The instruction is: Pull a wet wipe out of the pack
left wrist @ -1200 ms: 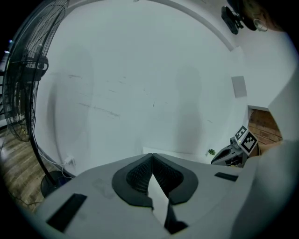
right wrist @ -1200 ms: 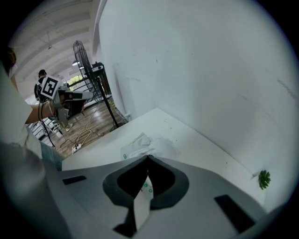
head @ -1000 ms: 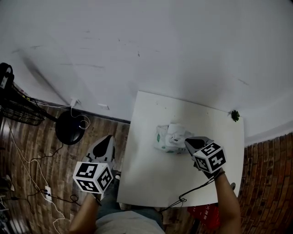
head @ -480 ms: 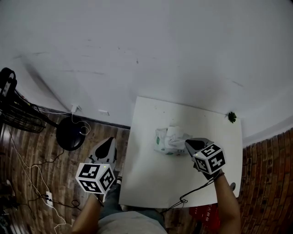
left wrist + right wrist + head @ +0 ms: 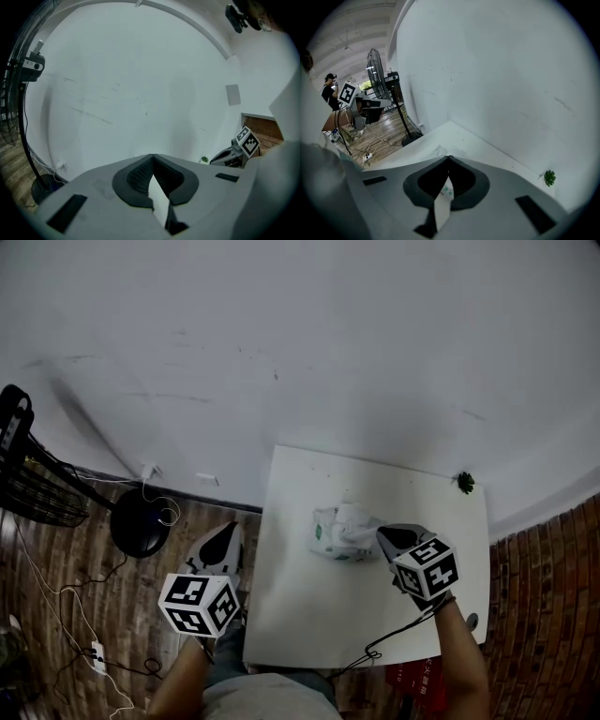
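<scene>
- Tabletop first: the white square surface (image 5: 305, 615) has its back edge against the pale wall (image 5: 300, 352), while its left, right and front edges are free.
- A white-and-green soft wipe pack (image 5: 326, 535) lies near the middle of the surface, with bare room around it on all sides.
- A crumpled white wet wipe (image 5: 354, 519) stands up out of the pack's top.
- The right tongs (image 5: 381, 532) are at the pack's right side, tips pressed together on a fold of the wipe as far as their own view shows; part of the pack is hidden behind the jaws there.
- The left tongs (image 5: 223, 527) hang off the surface's left edge over the brown plank floor (image 5: 84, 568), closed tight with nothing between them.
- A small green plant (image 5: 464, 483) sits in the far right corner, well apart from the pack.
- A black round stand base (image 5: 139, 521) and loose cables lie on the floor to the left.
- A red object (image 5: 412, 676) below the front edge is mostly cut off and unclear.
</scene>
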{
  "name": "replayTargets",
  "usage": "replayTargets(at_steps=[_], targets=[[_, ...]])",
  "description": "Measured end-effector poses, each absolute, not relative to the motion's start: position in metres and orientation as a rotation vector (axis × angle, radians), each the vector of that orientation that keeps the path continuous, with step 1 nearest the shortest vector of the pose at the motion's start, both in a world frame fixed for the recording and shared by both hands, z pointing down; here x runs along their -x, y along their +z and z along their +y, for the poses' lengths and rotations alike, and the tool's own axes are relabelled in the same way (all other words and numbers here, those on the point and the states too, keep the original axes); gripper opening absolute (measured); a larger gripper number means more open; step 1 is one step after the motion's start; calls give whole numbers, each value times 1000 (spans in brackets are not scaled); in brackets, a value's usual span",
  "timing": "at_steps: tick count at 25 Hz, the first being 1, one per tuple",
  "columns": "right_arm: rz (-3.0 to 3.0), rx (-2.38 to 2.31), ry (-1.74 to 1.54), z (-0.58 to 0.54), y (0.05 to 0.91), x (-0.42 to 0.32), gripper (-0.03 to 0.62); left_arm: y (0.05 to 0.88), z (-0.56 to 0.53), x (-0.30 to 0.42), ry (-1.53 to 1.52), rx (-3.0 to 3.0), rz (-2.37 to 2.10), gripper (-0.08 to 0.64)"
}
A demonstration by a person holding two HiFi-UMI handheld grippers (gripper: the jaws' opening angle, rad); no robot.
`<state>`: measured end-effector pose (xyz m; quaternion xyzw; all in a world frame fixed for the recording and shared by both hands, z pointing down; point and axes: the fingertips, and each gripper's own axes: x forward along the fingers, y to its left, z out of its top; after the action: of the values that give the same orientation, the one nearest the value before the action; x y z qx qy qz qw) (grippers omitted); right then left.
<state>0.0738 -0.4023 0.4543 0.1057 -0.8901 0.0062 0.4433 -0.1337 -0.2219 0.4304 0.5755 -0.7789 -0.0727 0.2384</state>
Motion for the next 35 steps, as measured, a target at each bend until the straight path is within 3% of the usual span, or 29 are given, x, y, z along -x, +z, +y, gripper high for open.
replayTargets(at_steps=[23, 35], targets=[[-2359, -507, -15, -396, 386, -97, 2, 410, -231, 125, -227, -1703, -2075, 0], [-2579, -947, 63, -373, 318, -131, 2, 372, -255, 116, -193, -1919, -2020, 0]])
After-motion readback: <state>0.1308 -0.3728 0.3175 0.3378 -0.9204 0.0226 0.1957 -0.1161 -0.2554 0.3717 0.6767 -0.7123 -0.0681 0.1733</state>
